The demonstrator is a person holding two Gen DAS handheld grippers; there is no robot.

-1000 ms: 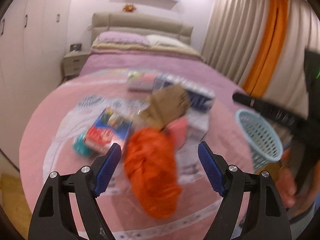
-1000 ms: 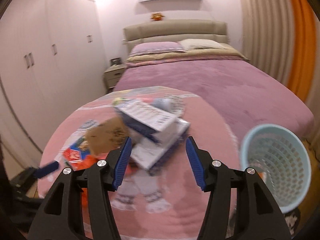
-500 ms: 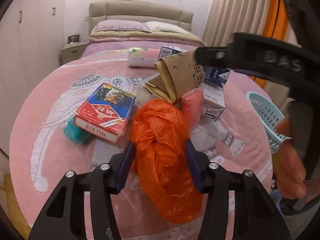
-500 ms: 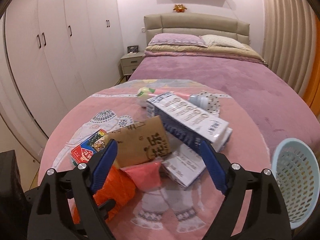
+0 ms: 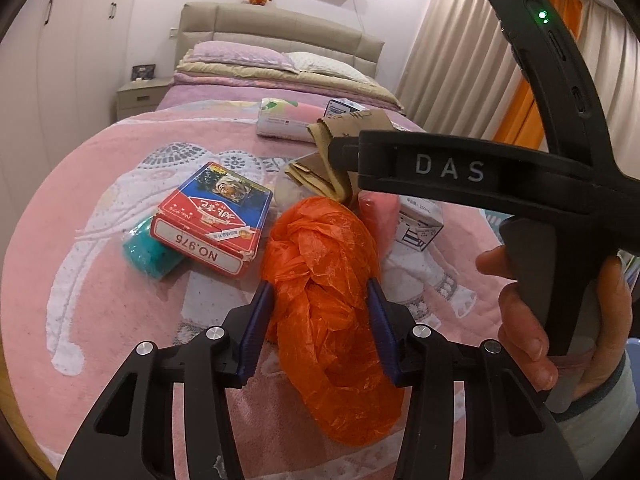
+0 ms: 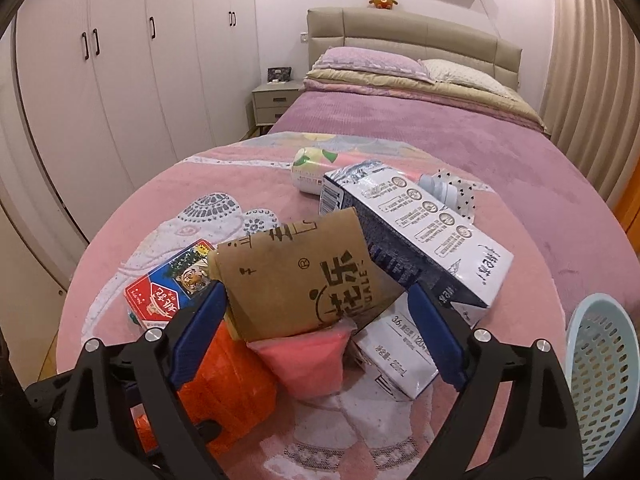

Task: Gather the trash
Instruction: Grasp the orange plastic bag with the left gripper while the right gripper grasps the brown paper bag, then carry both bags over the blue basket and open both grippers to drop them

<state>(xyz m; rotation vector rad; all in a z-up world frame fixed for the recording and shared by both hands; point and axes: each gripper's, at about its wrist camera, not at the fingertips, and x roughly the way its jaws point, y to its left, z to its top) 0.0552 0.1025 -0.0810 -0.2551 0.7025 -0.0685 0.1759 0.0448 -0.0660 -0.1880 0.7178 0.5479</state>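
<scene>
A pile of trash lies on a round pink elephant rug (image 5: 100,240). My left gripper (image 5: 320,312) is shut on a crumpled orange plastic bag (image 5: 328,280), blue pads pressing both its sides; the bag also shows in the right wrist view (image 6: 228,376). My right gripper (image 6: 316,308) is open, its fingers either side of a folded brown paper bag (image 6: 300,276), not squeezing it. Around them lie a red and blue card box (image 5: 212,216), a teal packet (image 5: 144,252), a pink pouch (image 6: 308,356), a large milk carton (image 6: 420,236) and a small carton (image 6: 396,356).
A light blue mesh basket (image 6: 604,380) stands at the rug's right edge. A purple bed (image 6: 440,140) lies behind the pile, with a nightstand (image 6: 276,104) and white wardrobes (image 6: 100,80) at left. A white and pink packet (image 5: 284,120) lies at the far side.
My left gripper has come down around the orange bag and shut on it. My right gripper has moved in low, over the left gripper's view, with its fingers around the brown paper bag.
</scene>
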